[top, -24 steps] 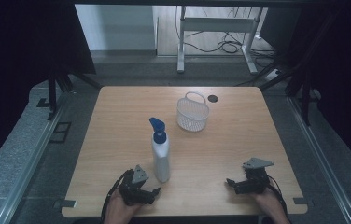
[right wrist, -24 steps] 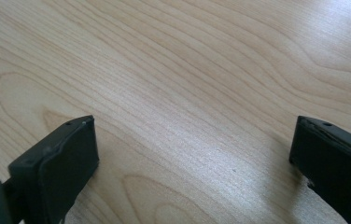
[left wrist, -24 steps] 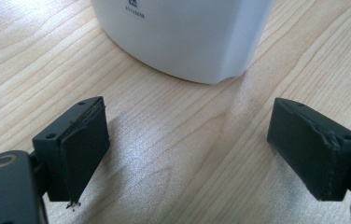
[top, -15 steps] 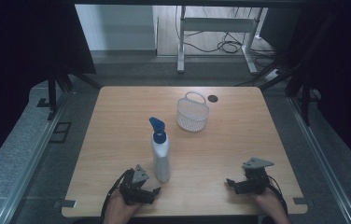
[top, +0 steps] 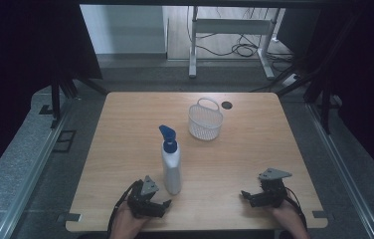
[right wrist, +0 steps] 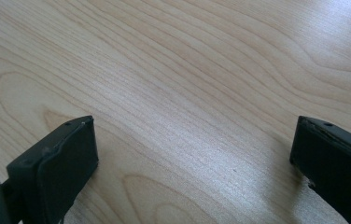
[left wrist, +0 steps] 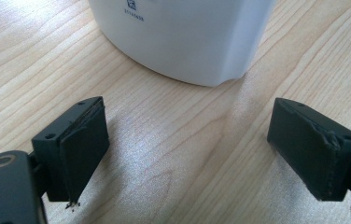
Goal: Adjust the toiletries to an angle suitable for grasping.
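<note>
High view: spray bottle upright, both claws released

A white spray bottle (top: 171, 167) with a blue trigger head stands upright on the wooden surface (top: 254, 154). The left claw (top: 159, 205) rests just beside the bottle's base, jaws spread wide and holding nothing; the left gripper view shows the bottle (left wrist: 183, 37) just ahead of them. Well right of the bottle, the right claw (top: 246, 195) lies released. Beyond the bottle sits a white basket (top: 205, 119), probably wire mesh.
</note>
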Motion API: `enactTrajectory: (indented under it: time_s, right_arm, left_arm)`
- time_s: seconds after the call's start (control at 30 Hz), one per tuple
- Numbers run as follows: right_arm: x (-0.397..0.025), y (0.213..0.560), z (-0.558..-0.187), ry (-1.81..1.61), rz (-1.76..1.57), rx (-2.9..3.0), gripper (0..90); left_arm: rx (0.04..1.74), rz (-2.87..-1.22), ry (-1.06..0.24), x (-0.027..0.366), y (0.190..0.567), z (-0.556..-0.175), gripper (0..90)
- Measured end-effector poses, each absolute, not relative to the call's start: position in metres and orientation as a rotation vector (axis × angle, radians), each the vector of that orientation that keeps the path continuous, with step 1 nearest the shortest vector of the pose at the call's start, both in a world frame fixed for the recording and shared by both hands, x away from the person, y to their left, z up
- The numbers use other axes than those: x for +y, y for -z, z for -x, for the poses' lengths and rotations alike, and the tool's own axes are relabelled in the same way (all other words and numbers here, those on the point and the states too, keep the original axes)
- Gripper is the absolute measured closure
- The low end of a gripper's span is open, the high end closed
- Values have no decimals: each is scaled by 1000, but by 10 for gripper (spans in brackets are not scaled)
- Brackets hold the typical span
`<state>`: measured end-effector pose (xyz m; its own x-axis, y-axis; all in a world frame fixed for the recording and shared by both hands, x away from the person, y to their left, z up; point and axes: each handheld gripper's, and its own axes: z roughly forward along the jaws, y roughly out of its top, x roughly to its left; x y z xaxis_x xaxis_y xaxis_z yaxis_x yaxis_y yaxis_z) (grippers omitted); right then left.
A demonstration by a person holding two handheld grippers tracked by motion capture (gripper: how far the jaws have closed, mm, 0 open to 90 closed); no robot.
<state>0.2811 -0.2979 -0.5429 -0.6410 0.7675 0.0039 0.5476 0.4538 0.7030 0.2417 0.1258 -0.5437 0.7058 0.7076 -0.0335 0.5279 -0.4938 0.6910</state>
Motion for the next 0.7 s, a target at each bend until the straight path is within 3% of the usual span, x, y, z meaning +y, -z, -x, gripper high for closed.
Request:
enactTrajectory:
  time_s: [0.4,0.7]
  right_arm:
    - [-298,543,-281,-986,-1121,2395,0]
    - [-298,543,-281,-984,-1120,2397,0]
  left_arm:
    - [942,-2242,-324,125,541,-243,140]
    - [967,-2257,-341,125,533,-242,325]
